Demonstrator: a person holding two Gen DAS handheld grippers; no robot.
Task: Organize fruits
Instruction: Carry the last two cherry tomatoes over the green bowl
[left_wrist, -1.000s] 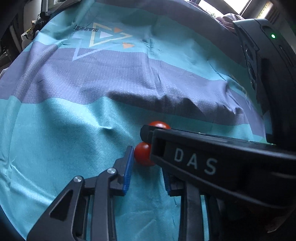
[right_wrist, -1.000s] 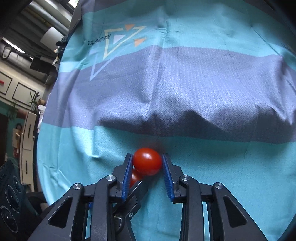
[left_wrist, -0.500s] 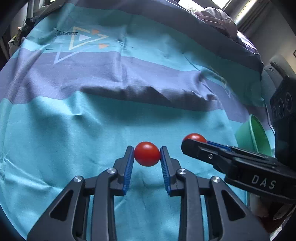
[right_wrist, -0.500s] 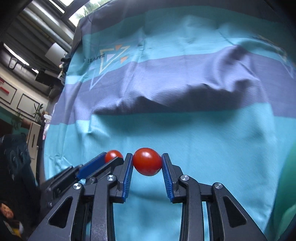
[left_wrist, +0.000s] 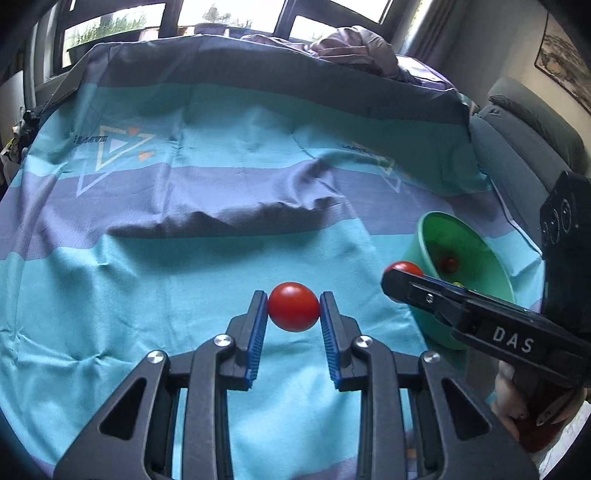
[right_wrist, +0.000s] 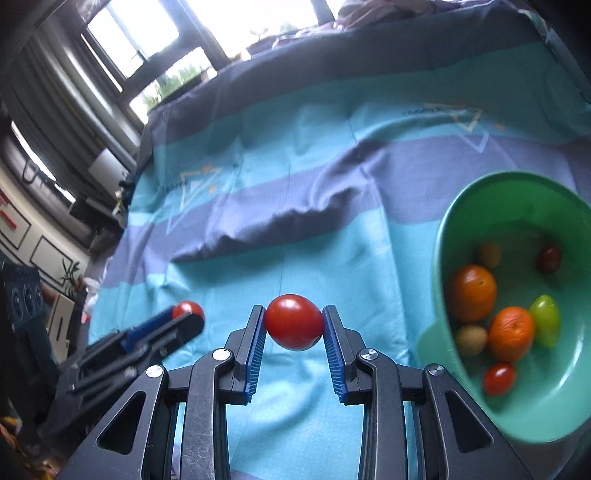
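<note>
My left gripper (left_wrist: 293, 307) is shut on a small red tomato (left_wrist: 293, 304), held above the teal and purple striped cloth (left_wrist: 184, 266). My right gripper (right_wrist: 294, 322) is shut on a second red tomato (right_wrist: 293, 322). In the left wrist view the right gripper (left_wrist: 404, 275) shows at the right, its tomato (left_wrist: 406, 266) at the rim of a green bowl (left_wrist: 476, 236). In the right wrist view the left gripper (right_wrist: 184, 317) shows at the left with its tomato (right_wrist: 187, 308). The green bowl (right_wrist: 517, 199) lies at the right, holding oranges, small tomatoes and other fruit.
A raised fold (left_wrist: 240, 218) crosses the cloth's purple band. A grey sofa arm (left_wrist: 517, 147) stands right of the bowl, and crumpled fabric (left_wrist: 351, 48) lies at the far edge under the windows. A person's hand (left_wrist: 513, 398) holds the right gripper.
Both grippers have lifted their tomatoes off the cloth and swung to the right. The green bowl has come into both views, and the two grippers have drawn apart.
</note>
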